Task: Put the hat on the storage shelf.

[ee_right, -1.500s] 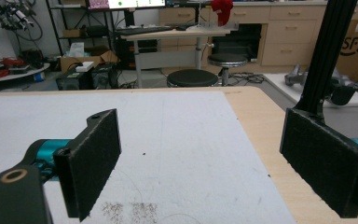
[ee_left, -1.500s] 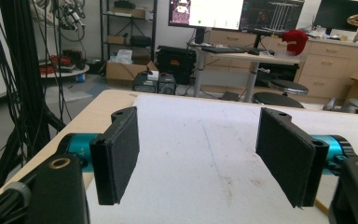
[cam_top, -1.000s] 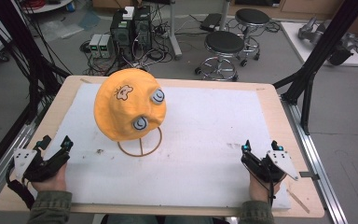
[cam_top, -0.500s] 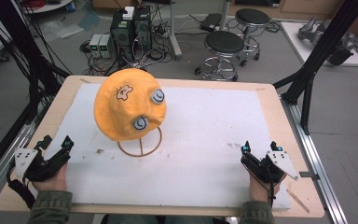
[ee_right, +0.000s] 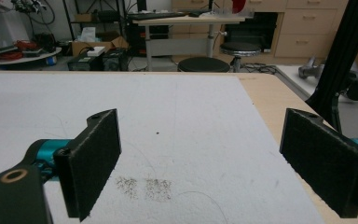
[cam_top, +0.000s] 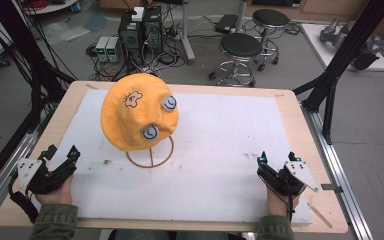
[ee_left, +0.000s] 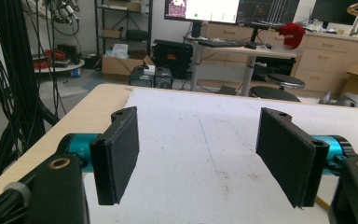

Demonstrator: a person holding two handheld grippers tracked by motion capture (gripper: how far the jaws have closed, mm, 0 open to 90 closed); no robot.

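An orange cap [cam_top: 138, 112] with a cartoon patch and two round grey badges hangs over a wire stand [cam_top: 150, 155] left of the table's middle. My left gripper [cam_top: 61, 152] rests open at the front left corner, well short of the cap. Its jaws stand wide apart over bare white mat in the left gripper view [ee_left: 198, 158]. My right gripper [cam_top: 276, 157] sits open at the front right, far from the cap. Nothing lies between its pads [ee_right: 200, 158] in the right gripper view.
A white foam mat [cam_top: 220, 150] covers most of the wooden table [cam_top: 300, 120]. Black frame posts [cam_top: 340, 65] rise at the right and left sides. Stools [cam_top: 240, 50] and computer boxes [cam_top: 140, 30] stand on the floor beyond the far edge.
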